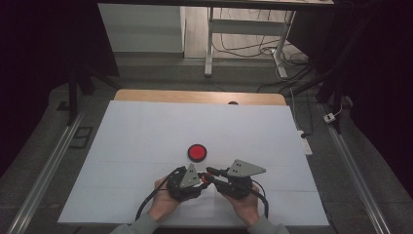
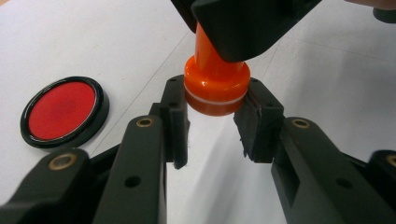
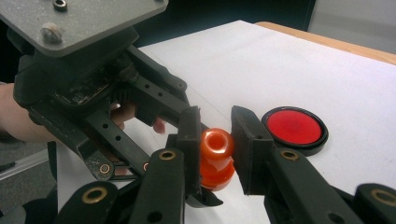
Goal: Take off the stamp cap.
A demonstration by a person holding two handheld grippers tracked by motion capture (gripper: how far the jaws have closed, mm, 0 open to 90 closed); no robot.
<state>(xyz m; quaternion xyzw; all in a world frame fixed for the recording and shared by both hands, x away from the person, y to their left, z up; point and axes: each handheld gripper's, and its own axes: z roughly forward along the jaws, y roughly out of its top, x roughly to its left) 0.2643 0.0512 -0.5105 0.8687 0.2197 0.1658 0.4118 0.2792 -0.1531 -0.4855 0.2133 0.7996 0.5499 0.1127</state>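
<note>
An orange stamp (image 1: pixel 205 178) with a round knob on top hangs just above the white sheet, caught between both grippers. My left gripper (image 2: pixel 215 102) is shut on the stamp's wide base (image 2: pixel 215 88), one pad on each side. My right gripper (image 3: pixel 217 135) is shut on the knob (image 3: pixel 217 144), coming from the opposite side. In the high view the two grippers meet tip to tip near the front of the table, left gripper (image 1: pixel 198 180) and right gripper (image 1: pixel 212 175). A round red ink pad (image 1: pixel 197 152) in a black case lies open on the sheet just beyond them.
A white sheet (image 1: pixel 195 122) covers most of the wooden table (image 1: pixel 146 95). The person's hands (image 1: pixel 163 204) come in at the front edge. Metal rails (image 1: pixel 44 170) flank the table, with desk legs and cables on the floor behind.
</note>
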